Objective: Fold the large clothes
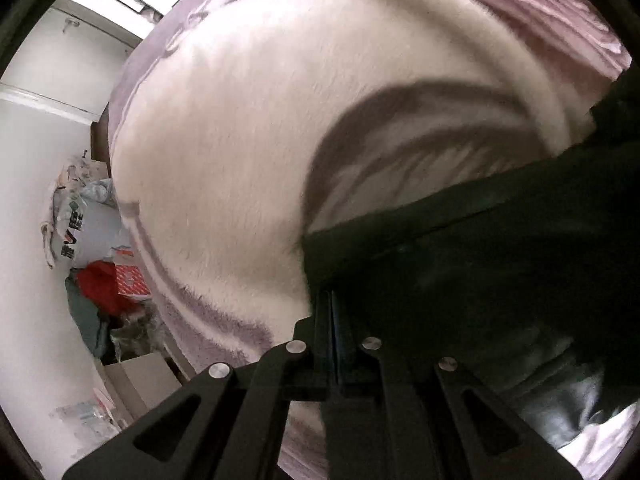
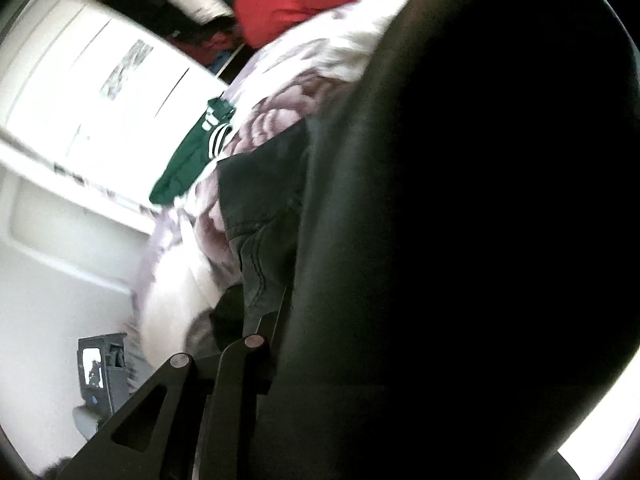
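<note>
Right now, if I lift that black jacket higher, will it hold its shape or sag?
Likely sag: the black jacket drapes limply from the left gripper. Its sheen suggests a smooth, possibly slippery surface. It looks bulky, so probably fairly heavy.

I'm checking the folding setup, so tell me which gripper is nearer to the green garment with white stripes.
Probably right, though neither touches it. The green garment lies on the blanket ahead of the right gripper; from the left gripper it barely shows.

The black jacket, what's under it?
Under the black jacket lies a fluffy white and purple blanket; it shows all around the jacket's edge. Whatever sits directly beneath the jacket's middle is covered. Both grippers' fingers are hidden by cloth.
</note>
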Demonstrator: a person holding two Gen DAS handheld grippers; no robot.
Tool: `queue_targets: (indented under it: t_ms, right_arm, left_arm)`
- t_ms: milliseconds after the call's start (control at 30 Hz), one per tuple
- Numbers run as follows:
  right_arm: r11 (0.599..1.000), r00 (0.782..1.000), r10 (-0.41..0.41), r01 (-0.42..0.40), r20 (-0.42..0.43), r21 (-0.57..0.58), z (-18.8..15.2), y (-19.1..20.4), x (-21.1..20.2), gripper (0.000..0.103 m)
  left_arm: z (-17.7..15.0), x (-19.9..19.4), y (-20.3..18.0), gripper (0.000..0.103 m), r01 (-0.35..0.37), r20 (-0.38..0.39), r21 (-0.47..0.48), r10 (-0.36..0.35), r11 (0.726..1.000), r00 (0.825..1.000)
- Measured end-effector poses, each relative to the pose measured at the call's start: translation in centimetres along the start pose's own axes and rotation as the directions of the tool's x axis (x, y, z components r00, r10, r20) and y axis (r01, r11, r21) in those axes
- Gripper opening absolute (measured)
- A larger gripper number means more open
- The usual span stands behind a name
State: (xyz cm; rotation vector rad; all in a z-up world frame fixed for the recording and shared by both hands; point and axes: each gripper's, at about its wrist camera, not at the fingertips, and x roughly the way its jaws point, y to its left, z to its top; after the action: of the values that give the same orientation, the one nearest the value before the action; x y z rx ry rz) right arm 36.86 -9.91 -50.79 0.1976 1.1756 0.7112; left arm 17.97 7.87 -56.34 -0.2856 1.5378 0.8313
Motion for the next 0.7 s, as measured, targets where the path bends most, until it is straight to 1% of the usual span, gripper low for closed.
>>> queue_targets:
  t_ms: [67,133,200,233,267,300,333,367,400,433,467,533,600,633,667,700]
  right_arm:
    - [0.993,0.999,-0.05,0.052,0.015,-0.103,-0.4,2.6,0.3,0.021]
    - [0.975,0.995,-0.091,0.096,0.033,-0.2,-0.3,5.3,1.1,0.021]
    - [0.937,0.99,-0.128,0.14,0.057,-0.32,-1.3,8.1,1.3,0.021]
    - [0.917,0.988,-0.138,0.153,0.068,-0.367,-1.8,9.4,1.6,0.021]
    - [0.882,0.985,-0.15,0.173,0.086,-0.438,-2.7,11.2,2.0,0.021]
    - [0.851,0.983,-0.155,0.182,0.095,-0.493,-5.3,12.2,0.7,0.021]
    - [0.805,0.983,-0.154,0.185,0.103,-0.564,-6.5,14.1,1.2,0.021]
    - [0.761,0.982,-0.15,0.188,0.113,-0.621,-6.5,13.4,0.2,0.021]
    - [0.708,0.981,-0.151,0.192,0.119,-0.679,-7.6,14.8,0.8,0.021]
    - [0.647,0.98,-0.152,0.195,0.125,-0.737,-9.0,15.9,1.4,0.021]
    - [0.584,0.981,-0.141,0.19,0.132,-0.789,-10.8,17.0,1.9,0.021]
    - [0.428,0.98,-0.129,0.191,0.149,-0.883,-14.6,18.9,3.1,0.021]
    - [0.271,0.983,-0.121,0.167,0.138,-0.948,-18.9,19.8,4.6,0.021]
    - [0.166,0.982,-0.127,0.162,0.142,-0.973,-21.5,20.0,5.5,0.021]
    - [0.075,0.98,-0.138,0.154,0.143,-0.985,-23.8,20.0,6.3,0.023]
    - [0.026,0.978,-0.144,0.154,0.149,-0.988,-25.3,19.9,6.8,0.026]
  left_arm:
    - [-0.3,0.5,0.4,0.004,0.025,0.007,-0.001,-0.025,1.0,1.0]
    - [-0.1,0.5,0.7,0.004,0.042,0.01,-0.001,-0.042,0.999,0.999]
    - [0.0,0.8,0.9,0.004,0.062,0.01,-0.02,-0.062,0.998,0.998]
    - [-0.1,0.8,1.3,0.004,0.085,0.01,-0.034,-0.085,0.996,0.996]
    - [0.0,0.9,1.6,0.004,0.108,0.009,-0.05,-0.107,0.993,0.994]
    - [0.1,1.0,2.2,0.004,0.145,0.006,-0.077,-0.145,0.986,0.989]
    - [0.1,1.1,2.7,0.004,0.186,0.003,-0.107,-0.187,0.977,0.982]
    - [0.0,1.1,3.6,0.004,0.222,0.0,-0.144,-0.224,0.964,0.975]
    - [-0.1,1.1,4.6,0.004,0.246,-0.005,-0.181,-0.251,0.952,0.968]
    - [-0.3,1.2,6.2,0.004,0.279,-0.007,-0.224,-0.288,0.934,0.958]
    - [-0.6,1.2,7.5,0.004,0.299,-0.004,-0.256,-0.31,0.919,0.951]
    - [-1.6,1.3,10.8,0.004,0.323,0.006,-0.318,-0.338,0.892,0.941]
    - [-2.5,1.3,13.5,0.004,0.329,0.02,-0.348,-0.344,0.878,0.939]
    - [-2.9,1.4,15.0,0.004,0.318,0.023,-0.358,-0.332,0.878,0.943]
    - [-3.4,1.3,16.3,0.004,0.301,0.028,-0.362,-0.313,0.882,0.949]
    - [-4.0,1.2,17.3,0.004,0.287,0.029,-0.36,-0.296,0.888,0.955]
